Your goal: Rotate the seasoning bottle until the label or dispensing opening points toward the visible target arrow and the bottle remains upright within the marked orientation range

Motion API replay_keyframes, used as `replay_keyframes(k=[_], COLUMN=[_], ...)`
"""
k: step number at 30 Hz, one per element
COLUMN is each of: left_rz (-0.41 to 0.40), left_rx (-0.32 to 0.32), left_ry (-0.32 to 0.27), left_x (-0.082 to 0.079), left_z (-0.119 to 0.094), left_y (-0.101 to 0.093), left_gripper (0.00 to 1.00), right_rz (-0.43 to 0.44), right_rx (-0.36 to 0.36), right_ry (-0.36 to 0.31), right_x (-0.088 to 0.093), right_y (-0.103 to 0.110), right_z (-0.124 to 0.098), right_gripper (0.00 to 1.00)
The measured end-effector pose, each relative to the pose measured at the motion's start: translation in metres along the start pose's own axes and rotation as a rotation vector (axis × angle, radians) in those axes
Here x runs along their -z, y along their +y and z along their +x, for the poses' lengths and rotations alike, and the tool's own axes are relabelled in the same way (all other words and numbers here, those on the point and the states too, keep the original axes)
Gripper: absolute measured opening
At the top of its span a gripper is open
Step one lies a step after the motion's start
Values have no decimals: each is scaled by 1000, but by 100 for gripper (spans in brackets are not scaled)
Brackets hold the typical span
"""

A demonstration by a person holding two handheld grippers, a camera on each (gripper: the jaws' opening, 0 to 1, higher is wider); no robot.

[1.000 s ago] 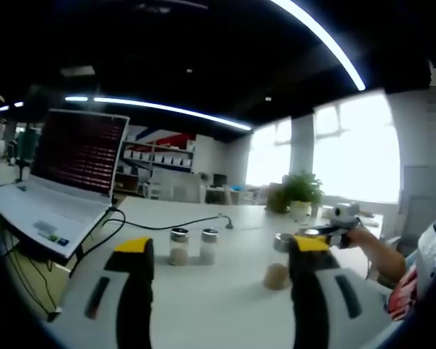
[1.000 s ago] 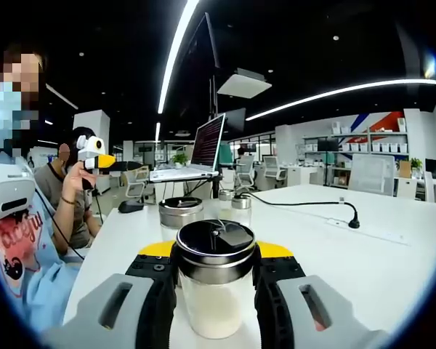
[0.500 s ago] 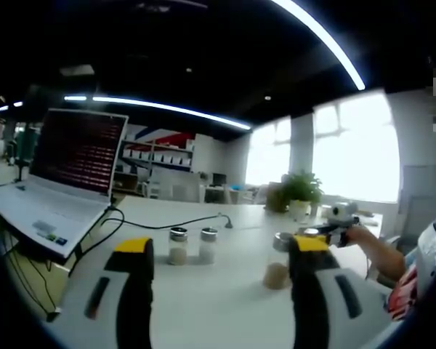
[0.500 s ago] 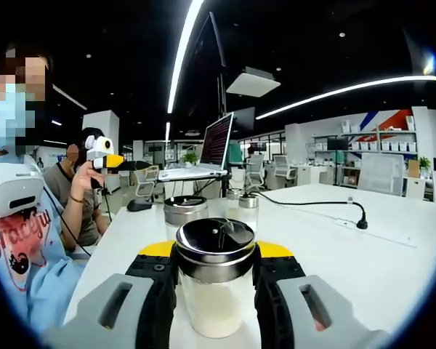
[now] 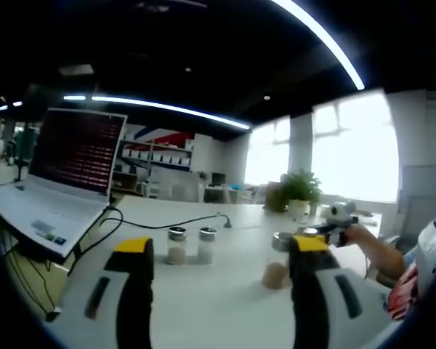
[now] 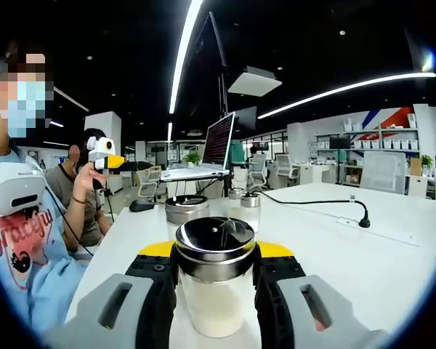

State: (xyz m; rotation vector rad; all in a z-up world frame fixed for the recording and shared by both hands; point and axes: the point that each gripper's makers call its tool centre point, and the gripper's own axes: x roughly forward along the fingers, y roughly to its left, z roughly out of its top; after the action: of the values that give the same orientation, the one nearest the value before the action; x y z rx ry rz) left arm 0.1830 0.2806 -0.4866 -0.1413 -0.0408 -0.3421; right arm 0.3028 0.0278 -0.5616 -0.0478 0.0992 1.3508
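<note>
Where the left gripper view looks across the white table (image 5: 225, 291), the left gripper (image 5: 219, 254) hangs above it with its yellow-tipped black jaws spread wide and nothing between them. Two small glass shakers with metal caps (image 5: 190, 246) stand side by side toward the middle of the table, just in front of a black cable (image 5: 167, 224) that runs back to an open white laptop (image 5: 54, 182) at the table's left edge. Near the right edge, the right gripper (image 5: 316, 233), held in a person's hand (image 5: 363, 236), meets a glass seasoning bottle with a metal lid (image 5: 277, 263), partly hidden behind the left gripper's right jaw. A green potted plant (image 5: 299, 193) sits at the far edge. Seen in the right gripper view, the right gripper (image 6: 215, 273) has its jaws closed against both sides of the seasoning bottle (image 6: 215, 280), which stands upright with pale powder inside and a dark shiny lid. Just behind it stand further metal-capped jars (image 6: 203, 214), and the laptop (image 6: 203, 156) lies at the far edge. The left gripper (image 6: 105, 161) appears well to the left, raised in a hand.
</note>
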Motion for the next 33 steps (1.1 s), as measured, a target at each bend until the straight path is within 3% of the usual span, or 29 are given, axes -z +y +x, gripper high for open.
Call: replay_keyframes(k=[12, 14, 18, 22, 24, 27, 29, 31, 33], left_rz=[-1, 1, 3, 1, 3, 3, 2, 7, 14], left_rx=[-7, -6, -13, -10, -10, -12, -12, -15, -12], left_ry=[2, 0, 3, 5, 3, 3, 5, 11, 17], left_x=[0, 0, 0, 1, 0, 0, 0, 2, 3], left_z=[2, 1, 0, 0, 0, 0, 0, 0, 1], left_y=[2, 1, 3, 3, 2, 3, 3, 3, 1], left_gripper=[81, 81, 81, 81, 81, 81, 81, 81, 81], right_rz=[-17, -33, -15, 67, 91, 35, 51, 34, 38], right_rx=[-4, 37, 101, 140, 182, 241, 279, 371, 408], right_ry=[40, 48, 53, 38, 67, 67, 61, 78, 52], right_x=[2, -1, -3, -6, -2, -2, -2, 0, -4], right_y=[0, -1, -6, -6, -8, -10, -9, -16, -15], right_z=[-1, -3, -8, -13, -15, -18, -21, -27, -30], right_gripper=[40, 43, 67, 70, 75, 78, 78, 78, 77])
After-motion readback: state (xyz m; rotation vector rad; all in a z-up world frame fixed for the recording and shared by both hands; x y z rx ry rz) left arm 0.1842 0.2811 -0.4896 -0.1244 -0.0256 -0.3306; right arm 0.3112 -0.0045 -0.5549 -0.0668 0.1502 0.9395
